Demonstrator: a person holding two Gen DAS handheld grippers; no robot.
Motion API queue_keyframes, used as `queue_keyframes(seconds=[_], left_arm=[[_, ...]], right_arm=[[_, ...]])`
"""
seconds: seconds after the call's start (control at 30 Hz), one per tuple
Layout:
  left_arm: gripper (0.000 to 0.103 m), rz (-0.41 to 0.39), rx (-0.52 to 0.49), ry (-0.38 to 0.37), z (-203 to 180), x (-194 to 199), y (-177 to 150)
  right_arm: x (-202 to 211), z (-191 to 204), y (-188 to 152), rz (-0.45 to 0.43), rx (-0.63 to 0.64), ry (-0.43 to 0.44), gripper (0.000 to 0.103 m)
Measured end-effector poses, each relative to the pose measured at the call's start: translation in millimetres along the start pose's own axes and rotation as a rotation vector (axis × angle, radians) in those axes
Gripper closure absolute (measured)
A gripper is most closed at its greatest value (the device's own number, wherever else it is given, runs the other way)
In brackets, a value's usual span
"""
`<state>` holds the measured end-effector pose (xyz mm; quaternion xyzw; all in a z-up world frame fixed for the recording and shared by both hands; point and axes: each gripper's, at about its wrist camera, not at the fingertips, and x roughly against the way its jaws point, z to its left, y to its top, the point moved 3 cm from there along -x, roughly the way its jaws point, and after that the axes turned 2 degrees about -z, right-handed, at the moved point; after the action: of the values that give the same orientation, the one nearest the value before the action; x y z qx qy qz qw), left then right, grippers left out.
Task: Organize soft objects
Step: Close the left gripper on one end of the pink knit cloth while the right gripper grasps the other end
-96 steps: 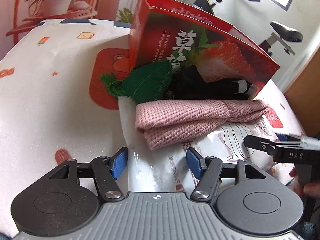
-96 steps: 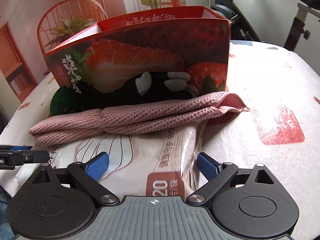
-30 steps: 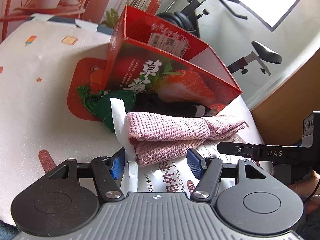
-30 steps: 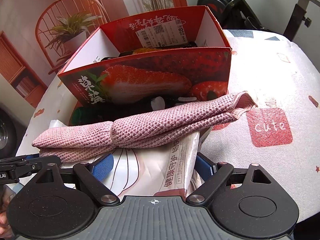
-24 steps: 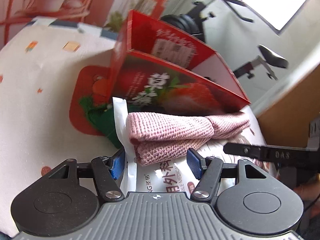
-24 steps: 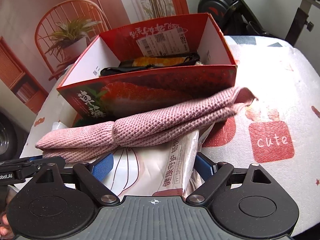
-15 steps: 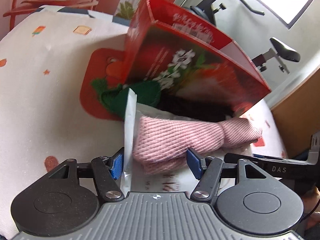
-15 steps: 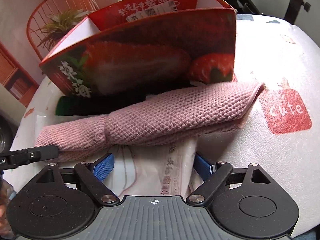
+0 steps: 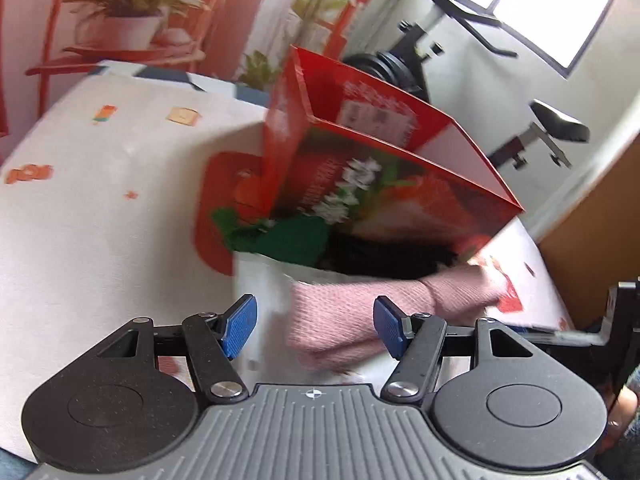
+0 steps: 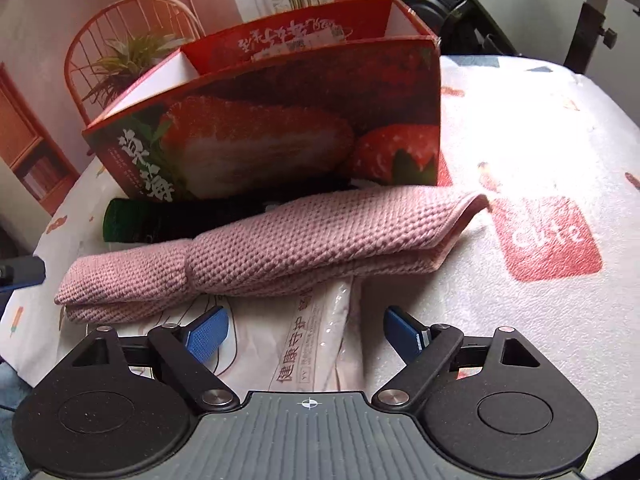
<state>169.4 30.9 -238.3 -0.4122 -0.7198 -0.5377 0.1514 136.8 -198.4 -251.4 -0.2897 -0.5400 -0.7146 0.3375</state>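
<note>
Black item (image 10: 240,210) mostly behind pink towel (image 10: 280,248)

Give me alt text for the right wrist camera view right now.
A folded pink knit cloth lies on a white plastic packet, in front of a red strawberry-printed box on a patterned tablecloth. The right tongs straddle the packet's near end.

The pink towel (image 10: 256,248) is coarse waffle-knit cloth; the packet (image 10: 320,344) beneath is glossy plastic; the strawberry box (image 10: 280,136) is printed cardboard; the surface (image 10: 540,152) wears soft matt fabric.
</note>
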Motion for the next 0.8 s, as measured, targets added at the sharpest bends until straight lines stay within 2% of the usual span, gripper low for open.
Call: queue_keyframes(seconds=[0.1,0.23,0.4,0.47,0.57,0.8], left_arm=[[0.037,0.04,-0.011,0.043,-5.8,-18.0,-7.0],[0.038,0.065,0.014,0.049,-4.0,-34.9,-14.6],[0.053,0.063,-0.019,0.069,-4.9,-41.3,-19.2],[0.063,0.065,-0.034,0.086,-5.1,-44.4,-20.4],[0.071,0.063,-0.027,0.089,-4.7,-47.5,-19.7],[0.075,0.05,-0.036,0.103,-7.2,-46.3,-20.3]], right_arm=[[9.8,-5.5,6.6,-0.048,0.009,-0.014,0.021],[21.6,-17.3,19.8,-0.115,0.012,-0.029,0.021],[11.7,-35.4,38.7,-0.173,-0.042,-0.053,0.02],[1.7,-40.0,43.9,-0.173,-0.07,-0.05,0.02],[-14.0,-37.5,42.2,-0.16,-0.092,-0.045,0.022],[-29.4,-8.5,29.1,-0.107,0.048,-0.061,0.039]])
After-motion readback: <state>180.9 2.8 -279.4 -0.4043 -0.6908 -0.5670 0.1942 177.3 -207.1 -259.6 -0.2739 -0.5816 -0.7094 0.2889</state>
